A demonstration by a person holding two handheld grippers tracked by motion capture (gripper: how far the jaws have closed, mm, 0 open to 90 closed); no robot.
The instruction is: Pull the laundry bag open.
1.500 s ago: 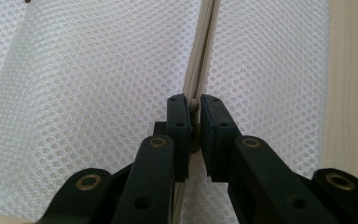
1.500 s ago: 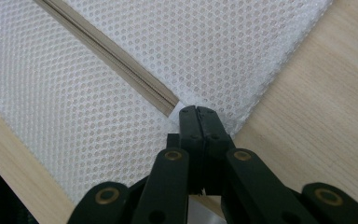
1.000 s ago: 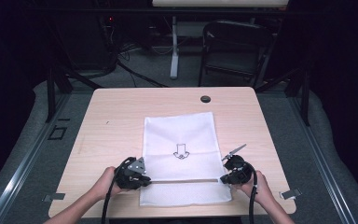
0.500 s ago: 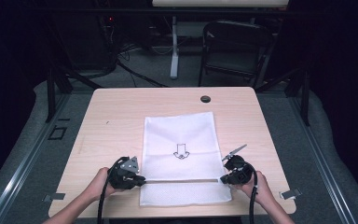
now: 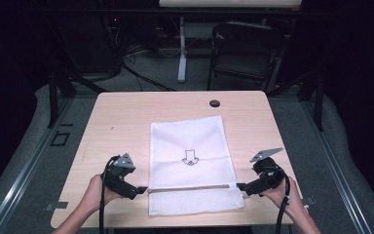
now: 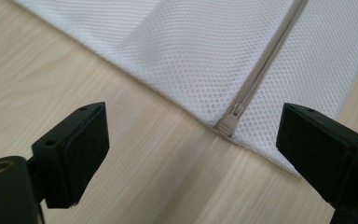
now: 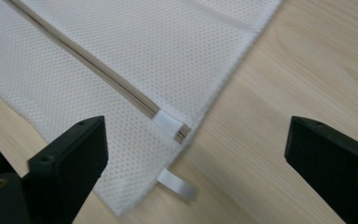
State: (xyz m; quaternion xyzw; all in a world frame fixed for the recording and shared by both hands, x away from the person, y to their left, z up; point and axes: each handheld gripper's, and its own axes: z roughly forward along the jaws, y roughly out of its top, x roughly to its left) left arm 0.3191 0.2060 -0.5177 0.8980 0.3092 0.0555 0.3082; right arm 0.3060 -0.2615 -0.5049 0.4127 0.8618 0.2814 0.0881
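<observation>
Letting go looks like the step in hand: both tongs hang just off the ends of the zipper point(image 5: 191, 188) with nothing between their jaws. The left gripper point(image 5: 141, 189) has just been opening, and its view shows the metal zipper pull point(image 6: 230, 122) lying free on the mesh between two wide-apart pads. The right gripper point(image 5: 241, 186) has likewise just been opening; its view shows the far end of the zipper, with a small white tab point(image 7: 177, 183) poking from the bag's corner, untouched.

The mesh bag point(image 5: 191, 146) lies flat near the middle of the table point(image 5: 126, 112), its zipper running across close to the person's edge, an arrow mark point(image 5: 190, 157) printed at its centre.

Judging by the straight, closed-looking line of the zipper, the zipping seems done. The next move probably calls only for drawing both hands clear without snagging the mesh or dragging the pull back.

Counted: one bag, one zipper, one pull, one tab, one arrow, two grippers, and one small dark round cap point(image 5: 215, 103) at the table's far edge.
</observation>
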